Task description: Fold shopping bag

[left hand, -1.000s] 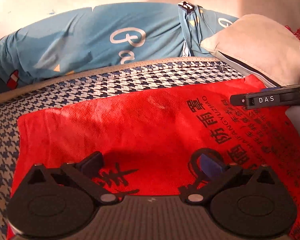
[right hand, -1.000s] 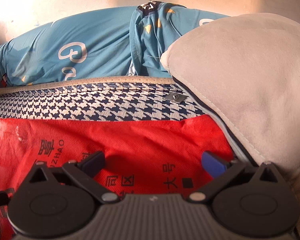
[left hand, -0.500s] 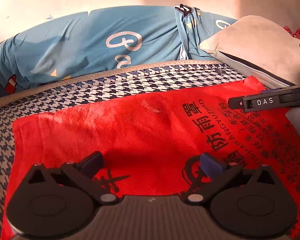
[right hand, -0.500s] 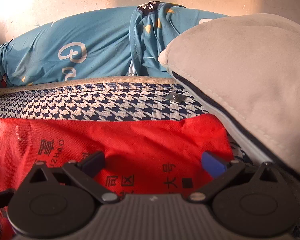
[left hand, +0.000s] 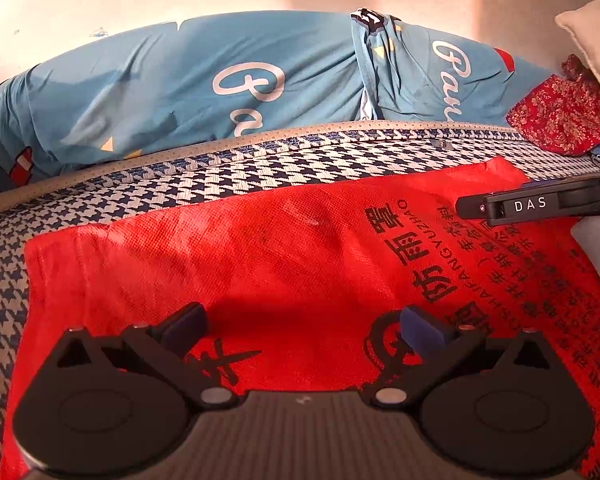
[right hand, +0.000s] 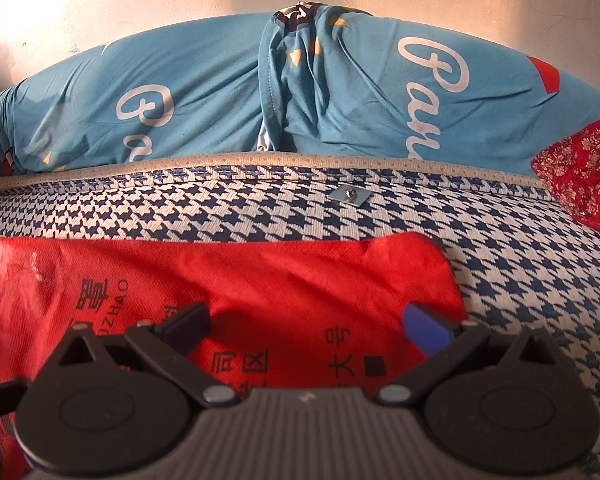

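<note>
Left wrist view: left gripper (left hand: 302, 326) with fingers spread wide, holding nothing, low over the red shopping bag (left hand: 284, 256). Bag lying flat on the blue-and-white checked mat (left hand: 4, 300). Black writing on the bag's right part. Right gripper (left hand: 532, 205) poking in from the right edge, above the bag.

Right wrist view: right gripper (right hand: 306, 326) also wide and empty, over the bag's (right hand: 260, 276) right end. Blue pillow (right hand: 204, 92) behind the mat (right hand: 540, 280), red flowery cloth (right hand: 584, 172) at the far right.
</note>
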`<action>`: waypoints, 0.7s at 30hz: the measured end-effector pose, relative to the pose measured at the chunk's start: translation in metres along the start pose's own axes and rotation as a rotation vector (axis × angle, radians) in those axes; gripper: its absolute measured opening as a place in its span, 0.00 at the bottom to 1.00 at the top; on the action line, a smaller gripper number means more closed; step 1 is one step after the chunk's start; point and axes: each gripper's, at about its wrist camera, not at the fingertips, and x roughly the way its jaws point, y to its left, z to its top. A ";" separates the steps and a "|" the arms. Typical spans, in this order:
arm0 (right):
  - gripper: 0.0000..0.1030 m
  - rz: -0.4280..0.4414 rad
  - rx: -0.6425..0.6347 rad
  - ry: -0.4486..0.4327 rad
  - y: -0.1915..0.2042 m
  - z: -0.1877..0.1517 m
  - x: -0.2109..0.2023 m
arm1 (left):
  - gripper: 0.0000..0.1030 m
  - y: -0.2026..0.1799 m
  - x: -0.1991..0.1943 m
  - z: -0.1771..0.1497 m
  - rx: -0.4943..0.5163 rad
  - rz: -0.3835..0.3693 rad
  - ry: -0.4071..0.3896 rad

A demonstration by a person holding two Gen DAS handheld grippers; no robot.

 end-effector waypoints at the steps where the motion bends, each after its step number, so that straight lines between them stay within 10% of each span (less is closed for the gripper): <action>1: 1.00 0.000 -0.002 0.000 0.000 0.000 0.000 | 1.00 0.001 0.001 0.001 0.000 -0.001 0.000; 21: 1.00 -0.001 0.002 -0.001 0.000 0.000 0.000 | 1.00 0.007 0.003 0.001 0.013 -0.011 -0.001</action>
